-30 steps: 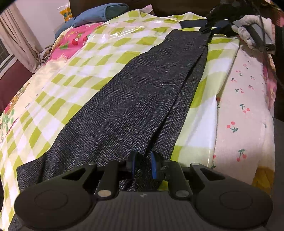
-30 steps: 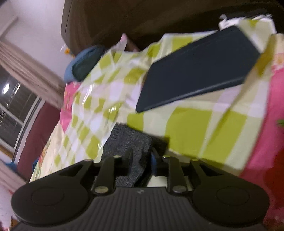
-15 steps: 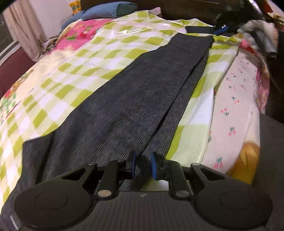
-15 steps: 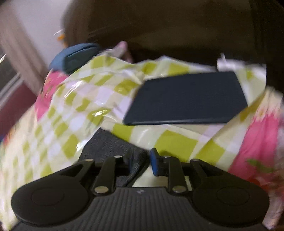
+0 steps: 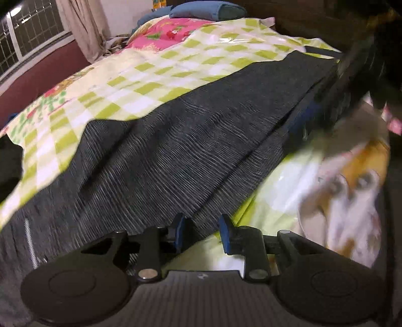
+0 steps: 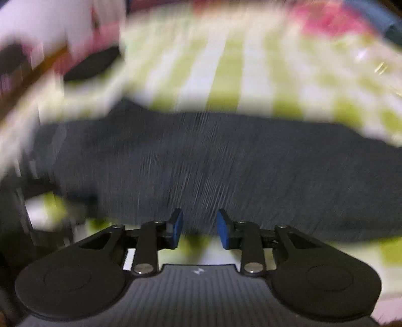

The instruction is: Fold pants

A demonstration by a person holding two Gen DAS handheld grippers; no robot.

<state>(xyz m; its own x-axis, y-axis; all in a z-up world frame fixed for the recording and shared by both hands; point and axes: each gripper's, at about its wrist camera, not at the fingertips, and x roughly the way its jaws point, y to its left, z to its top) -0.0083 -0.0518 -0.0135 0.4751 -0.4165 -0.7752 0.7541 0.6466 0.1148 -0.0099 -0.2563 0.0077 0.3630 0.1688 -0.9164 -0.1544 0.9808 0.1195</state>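
Dark grey checked pants lie stretched across a green-and-white checked sheet on a bed. My left gripper is open, its blue pads apart at the pants' near edge, with cloth lying between them. My right gripper is open and empty just off the pants' edge; its view is blurred by motion. The right gripper also shows in the left wrist view, blurred, at the pants' far right edge.
A blue pillow lies at the head of the bed. A pink floral cover lies beneath it. A window and curtain are at the left. A cartoon-print sheet hangs at the bed's right edge.
Both grippers have opened and let go of the pants. The right gripper has swung round from the far hem towards the pants' side edge; the dark flat tablet has left its view.
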